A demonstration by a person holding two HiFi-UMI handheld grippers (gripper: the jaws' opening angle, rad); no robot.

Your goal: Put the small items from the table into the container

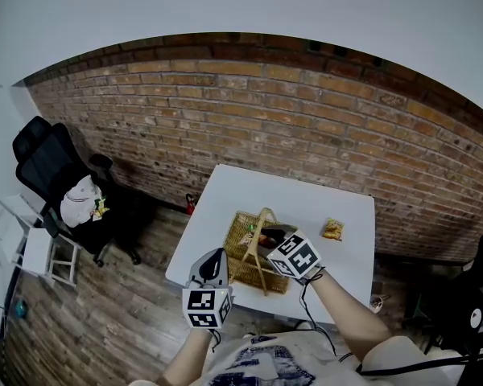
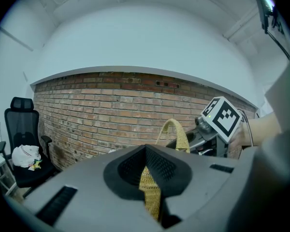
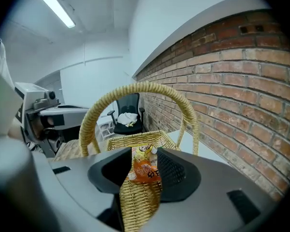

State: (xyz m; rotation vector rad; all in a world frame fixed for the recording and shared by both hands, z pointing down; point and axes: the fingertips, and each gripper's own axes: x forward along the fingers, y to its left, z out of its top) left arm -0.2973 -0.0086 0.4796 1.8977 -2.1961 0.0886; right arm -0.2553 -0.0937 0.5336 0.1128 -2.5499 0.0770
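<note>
over the wicker basket (image 1: pixel 245 273), the right gripper (image 3: pixel 145 174) pinches an orange snack packet (image 3: pixel 144 167) between narrowly parted jaws, and the left gripper (image 2: pixel 148 174) clamps the basket's rim. best to steady the basket and release low, clear of the handle (image 3: pixel 135 87).

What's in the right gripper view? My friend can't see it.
An orange snack packet sits between the jaws of the claw, over a wicker basket with an arched handle. A brick wall runs along the right; a black office chair stands behind.
</note>
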